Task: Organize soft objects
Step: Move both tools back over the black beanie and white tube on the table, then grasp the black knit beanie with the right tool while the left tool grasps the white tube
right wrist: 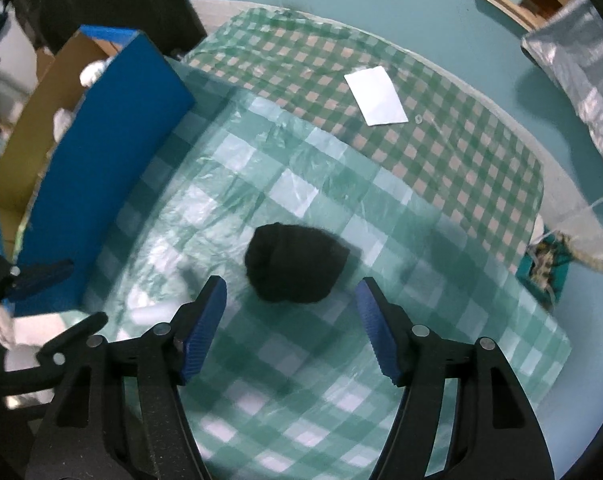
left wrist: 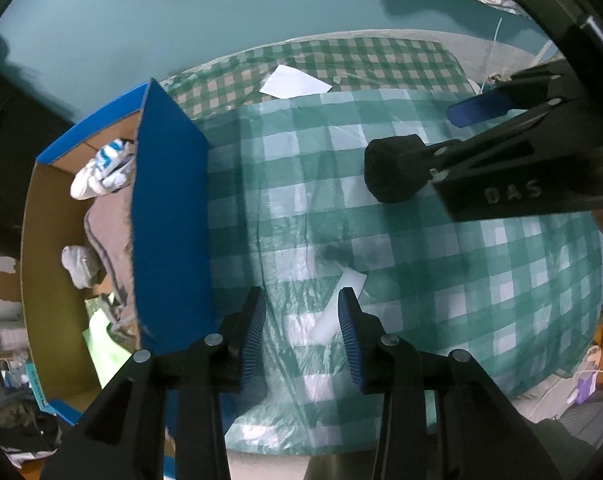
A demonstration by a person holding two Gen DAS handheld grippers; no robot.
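A black soft bundle (right wrist: 295, 265) lies on the green checked plastic cloth (right wrist: 261, 184), just ahead of my open right gripper (right wrist: 291, 326). In the left wrist view the bundle (left wrist: 393, 168) sits by the right gripper's near finger. My left gripper (left wrist: 301, 338) is open and empty; a white soft item (left wrist: 339, 308) lies on the cloth between its fingers. A blue cardboard box (left wrist: 169, 220) at the left holds white and grey soft items (left wrist: 101, 168); it also shows in the right wrist view (right wrist: 109, 160).
A white sheet of paper (right wrist: 375, 96) lies on the far beige checked cloth (right wrist: 441, 128). A silver foil bag (right wrist: 577, 80) lies on the teal floor at the right. Clutter and cables sit by the cloth's right edge (right wrist: 545, 264).
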